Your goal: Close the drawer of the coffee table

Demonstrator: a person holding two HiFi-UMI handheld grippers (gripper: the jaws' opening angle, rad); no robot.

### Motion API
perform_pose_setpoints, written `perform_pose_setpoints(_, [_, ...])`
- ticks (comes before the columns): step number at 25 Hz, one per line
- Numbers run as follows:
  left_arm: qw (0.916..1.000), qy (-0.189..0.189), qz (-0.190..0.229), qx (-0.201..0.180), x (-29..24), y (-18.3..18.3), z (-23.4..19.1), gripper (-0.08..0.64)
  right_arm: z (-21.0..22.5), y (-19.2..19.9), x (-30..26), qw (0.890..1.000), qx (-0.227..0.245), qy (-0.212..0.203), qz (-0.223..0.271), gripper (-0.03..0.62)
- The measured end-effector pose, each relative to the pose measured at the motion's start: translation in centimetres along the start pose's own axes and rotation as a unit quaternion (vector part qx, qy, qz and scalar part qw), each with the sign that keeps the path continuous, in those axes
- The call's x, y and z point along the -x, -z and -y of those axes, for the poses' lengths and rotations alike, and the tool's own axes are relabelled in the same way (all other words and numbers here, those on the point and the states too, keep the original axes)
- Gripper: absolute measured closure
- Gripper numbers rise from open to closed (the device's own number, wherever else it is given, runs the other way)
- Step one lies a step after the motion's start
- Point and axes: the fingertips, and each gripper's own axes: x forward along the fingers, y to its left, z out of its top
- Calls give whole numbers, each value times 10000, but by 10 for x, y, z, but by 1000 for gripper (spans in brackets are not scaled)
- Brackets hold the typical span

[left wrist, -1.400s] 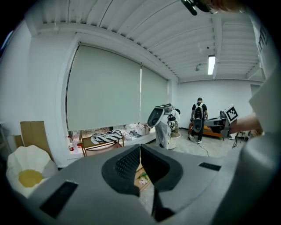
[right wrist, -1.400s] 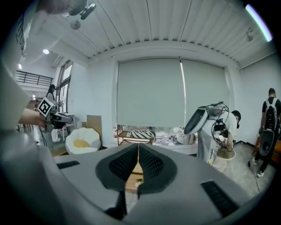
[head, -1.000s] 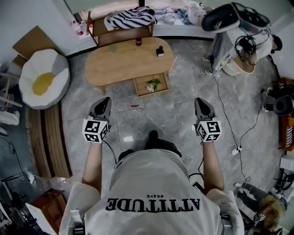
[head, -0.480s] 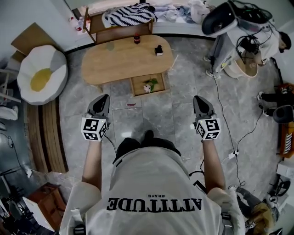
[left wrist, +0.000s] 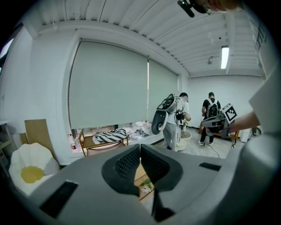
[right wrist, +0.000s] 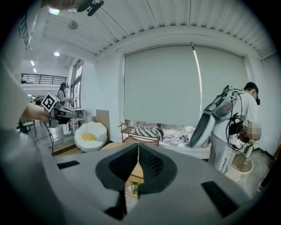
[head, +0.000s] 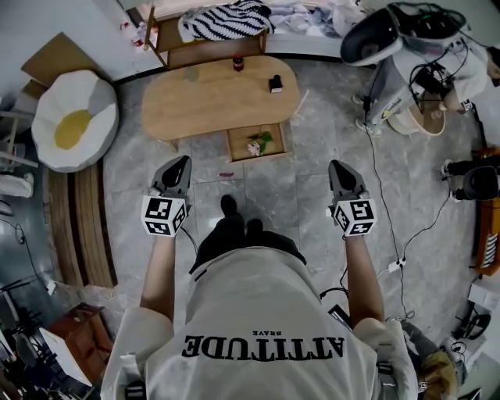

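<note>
An oval wooden coffee table point(head: 211, 98) stands ahead on the grey floor. Its drawer point(head: 258, 142) is pulled out toward me and holds a small green and white plant-like thing point(head: 256, 146). The same thing in the drawer shows between the jaws in the left gripper view point(left wrist: 145, 188) and the right gripper view point(right wrist: 130, 188). My left gripper point(head: 179, 164) and right gripper point(head: 339, 166) are held level in front of me, well short of the drawer, one at each side. Both are shut and hold nothing.
On the table stand a dark bottle point(head: 238, 62) and a small black box point(head: 276, 83). Behind it is a wooden rack with a striped cloth point(head: 223, 21). An egg-shaped cushion point(head: 74, 125) lies at left. A person with a white machine point(head: 383, 35) stands at right; cables cross the floor point(head: 391, 211).
Between the earlier frames and now I have stepped forward, one foot now ahead of me. Both grippers stay shut and keep their places before me.
</note>
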Motion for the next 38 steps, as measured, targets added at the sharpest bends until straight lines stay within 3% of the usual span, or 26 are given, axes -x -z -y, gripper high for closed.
perform_pose_setpoints(17, [9994,324,57,-40,-65,-16,-76,538,-18,-19,-81,9997,-56,179,-126,571])
perform_pose_setpoints(29, [9981,617,-60,34,-102,-8,-131,538,-42,-34,-146,9994,13,202,-279,571])
perform_pose_setpoints(38, [9971,746,-142,12,-114,0,-153,538,-50,-36,-166,9989,20,302,-346,571])
